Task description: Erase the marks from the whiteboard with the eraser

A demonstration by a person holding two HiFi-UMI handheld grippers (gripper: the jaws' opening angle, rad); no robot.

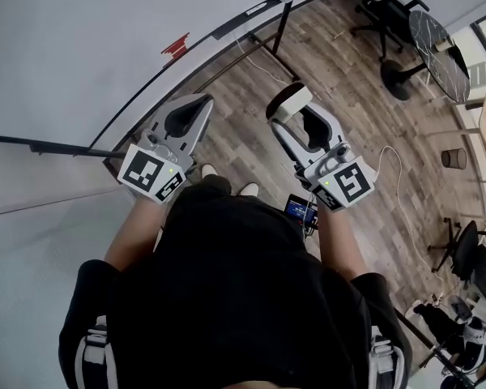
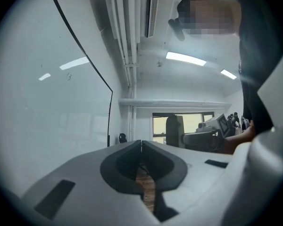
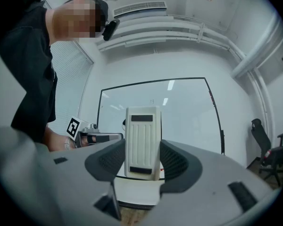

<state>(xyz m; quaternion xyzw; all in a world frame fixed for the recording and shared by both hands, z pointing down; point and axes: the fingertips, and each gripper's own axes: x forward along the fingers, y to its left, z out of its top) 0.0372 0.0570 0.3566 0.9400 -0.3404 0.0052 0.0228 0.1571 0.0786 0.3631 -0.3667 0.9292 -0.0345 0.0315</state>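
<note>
At the whiteboard [image 3: 184, 117], we find the task in its opening stage. Our right tongs [image 3: 142, 163] are clamped on the white eraser [image 3: 142, 140], which stands upright between the jaws and well apart from the board's surface. Our left tongs [image 2: 141, 147] are closed, tips meeting, with nothing between them. A small dark mark [image 3: 152, 101] shows near the board's top edge, about midway along it; it is too small to read. We judge the pick-up done and the wiping not yet started: the eraser has to reach that mark and rub across it. Other marks we cannot confirm.
</note>
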